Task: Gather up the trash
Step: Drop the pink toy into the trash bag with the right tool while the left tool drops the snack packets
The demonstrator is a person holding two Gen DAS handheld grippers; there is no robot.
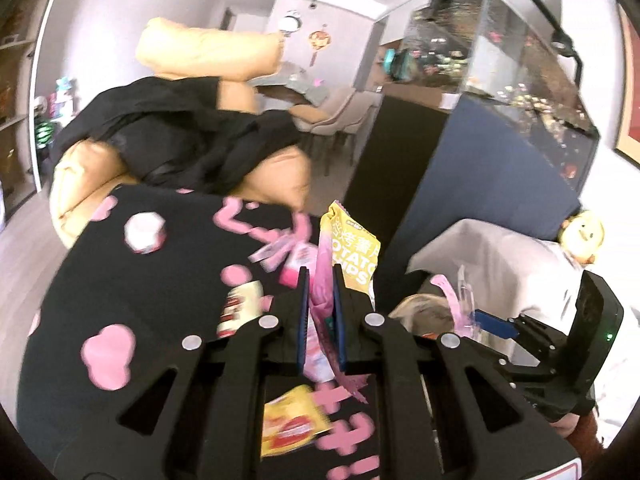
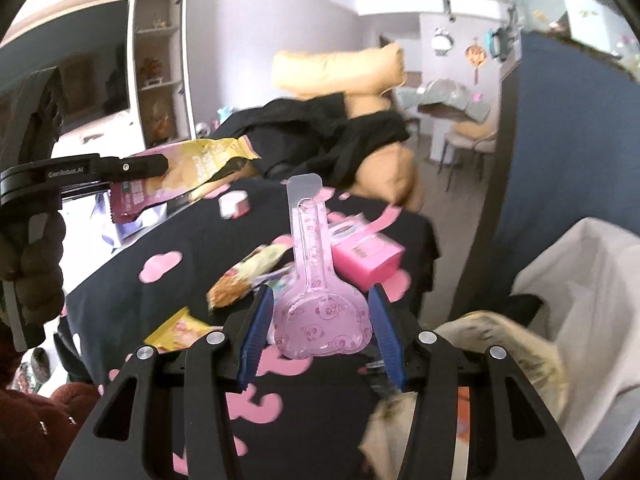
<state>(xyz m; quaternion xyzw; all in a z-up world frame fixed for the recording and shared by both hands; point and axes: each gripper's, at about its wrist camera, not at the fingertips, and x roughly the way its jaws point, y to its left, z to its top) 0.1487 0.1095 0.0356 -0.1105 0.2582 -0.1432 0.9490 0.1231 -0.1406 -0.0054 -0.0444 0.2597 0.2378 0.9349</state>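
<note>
Left wrist: left gripper [image 1: 320, 280] jaws clamp chip bag [image 1: 352, 256]; right gripper [image 2: 320, 300] jaws grip pink package [image 2: 320, 320]. Several wrappers [image 2: 244, 276] beyond jaws remain on worktop [image 2: 160, 296].

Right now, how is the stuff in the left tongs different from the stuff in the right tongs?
The left tongs pinch a floppy yellow chip bag, nearly shut. The right tongs stand wider around a stiff, see-through pink plastic pack. The bag is crinkled; the pack is smooth. Both are lifted off the black cloth.

Both wrist views look down, close, sharing the black cloth [image 1: 120, 280]
</note>
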